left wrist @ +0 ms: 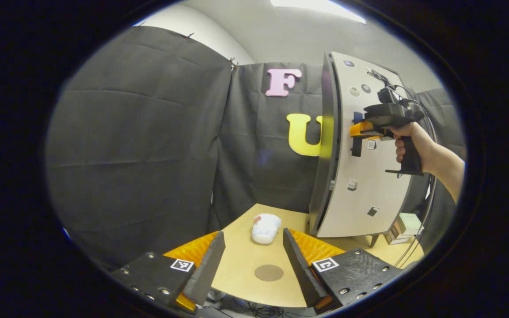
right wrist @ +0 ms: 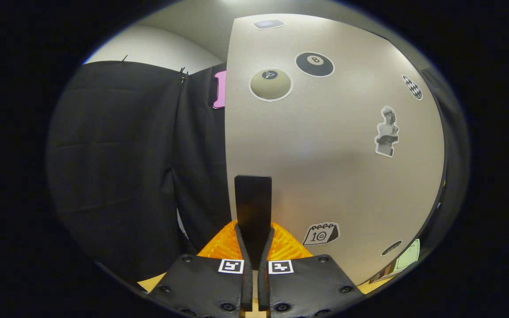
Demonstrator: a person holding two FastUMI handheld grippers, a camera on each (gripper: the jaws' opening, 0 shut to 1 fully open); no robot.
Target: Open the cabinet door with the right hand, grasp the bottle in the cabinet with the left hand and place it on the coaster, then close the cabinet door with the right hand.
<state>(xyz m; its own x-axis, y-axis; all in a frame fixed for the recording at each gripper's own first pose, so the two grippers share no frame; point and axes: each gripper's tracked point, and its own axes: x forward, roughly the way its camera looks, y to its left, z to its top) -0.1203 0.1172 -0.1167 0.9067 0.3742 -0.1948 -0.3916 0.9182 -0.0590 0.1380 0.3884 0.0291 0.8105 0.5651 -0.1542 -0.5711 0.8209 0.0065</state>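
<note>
Left claw (left wrist: 253,260) agape above coaster (left wrist: 268,272), bottle (left wrist: 265,228) lying beyond.

In the left gripper view, the table (left wrist: 241,265) is low in front. A coaster (left wrist: 268,272) lies on it, between the two fingers. The bottle (left wrist: 265,228) lies on its side behind the coaster. The cabinet (left wrist: 360,150) stands to the right of both. Small boxes (left wrist: 404,227) sit beside its far bottom corner. A handle (right wrist: 253,212) sticks out from the door (right wrist: 334,145).
</note>
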